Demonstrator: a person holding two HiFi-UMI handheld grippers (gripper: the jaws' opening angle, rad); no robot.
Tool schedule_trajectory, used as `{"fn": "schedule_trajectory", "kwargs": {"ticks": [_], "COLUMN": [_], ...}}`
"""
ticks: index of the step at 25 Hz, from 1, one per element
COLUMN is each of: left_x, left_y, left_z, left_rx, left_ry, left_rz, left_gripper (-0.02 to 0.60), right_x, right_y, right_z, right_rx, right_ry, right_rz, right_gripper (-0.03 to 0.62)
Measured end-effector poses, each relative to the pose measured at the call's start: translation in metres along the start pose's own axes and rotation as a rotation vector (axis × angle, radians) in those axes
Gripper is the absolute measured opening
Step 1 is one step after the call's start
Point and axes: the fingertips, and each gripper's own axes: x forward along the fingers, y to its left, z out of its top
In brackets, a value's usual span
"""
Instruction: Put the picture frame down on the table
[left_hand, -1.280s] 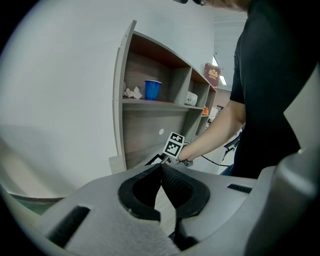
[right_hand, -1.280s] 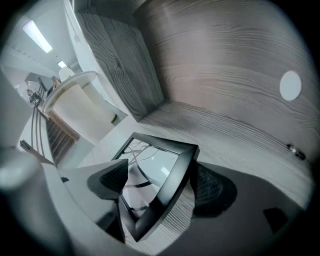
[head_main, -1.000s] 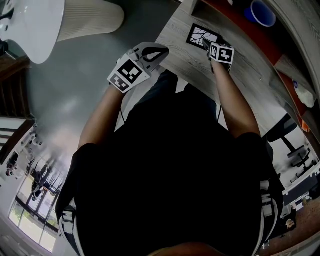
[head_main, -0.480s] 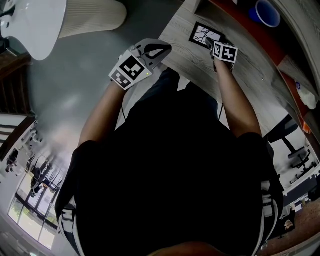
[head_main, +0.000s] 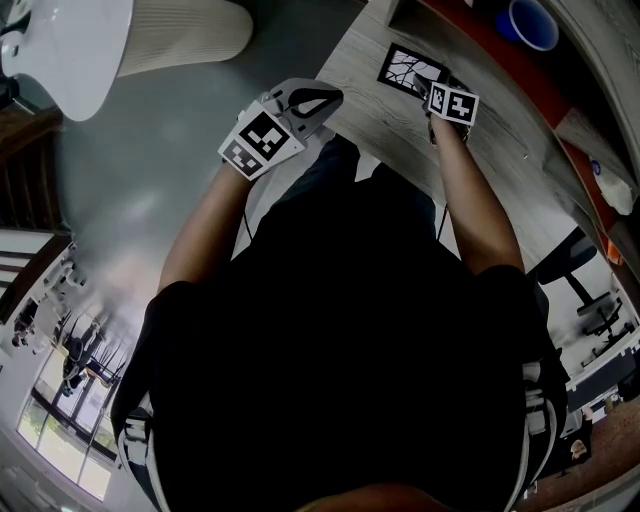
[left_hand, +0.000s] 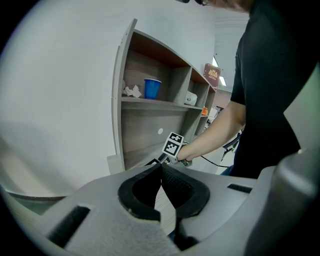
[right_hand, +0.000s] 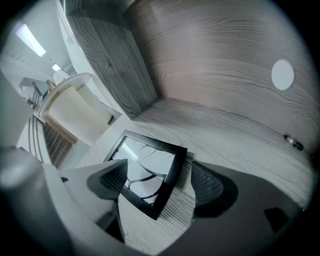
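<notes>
The black picture frame (head_main: 408, 66) with a white branch print lies flat on the grey wood table (head_main: 480, 150). My right gripper (head_main: 430, 88) hovers just over its near corner. In the right gripper view the frame (right_hand: 150, 165) lies between and below the two spread jaws of that gripper (right_hand: 162, 182), and neither pad touches it. The right gripper is open. My left gripper (head_main: 318, 100) is held off the table's left edge, above the person's lap. Its jaws meet at the tips (left_hand: 161, 167) with nothing in them. The right gripper's marker cube (left_hand: 173, 145) shows beyond them.
A shelf unit (left_hand: 150, 125) stands at the back of the table, with a blue cup (head_main: 523, 22) (left_hand: 152, 88) in one compartment. A white ribbed chair (head_main: 170, 35) stands on the floor to the left. An office chair (head_main: 580, 290) is at the right.
The right gripper has shifted slightly right, away from the frame. The frame stays flat on the table. The left gripper has barely moved.
</notes>
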Motion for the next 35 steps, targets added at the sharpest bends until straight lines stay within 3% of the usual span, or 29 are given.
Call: {"fn": "schedule_trajectory", "kwargs": {"ticks": [17,28,30,32,35], "left_x": [-0.001,-0.003,-0.002,-0.001,-0.001], "left_y": [-0.002,-0.002,-0.003,-0.005,-0.006], "left_z": [0.000,0.014,0.017,0.020,0.024], "left_rx": [-0.001,0.039,0.045,0.054,0.069], "left_ry": [-0.007,-0.015,-0.021,-0.026,-0.028], "left_rz": [0.003,0.000,-0.003,-0.008,-0.012], "left_gripper": [0.017,0.017,0.017,0.017,0.017], "right_x": [-0.004,-0.018,-0.025,-0.033,-0.042], "right_y": [0.003,0.010,0.011,0.012,0.020], "right_z": [0.002,0.002,0.002,0.003,0.002], "right_rx": [0.002,0.008,-0.007,-0.035,-0.054], "right_ry": [-0.001,0.016,0.010,-0.005,-0.016], "right_rz": [0.012,0.053,0.045,0.031,0.036], "right_gripper": [0.379,0.374,0.345,0.276,0.249]}}
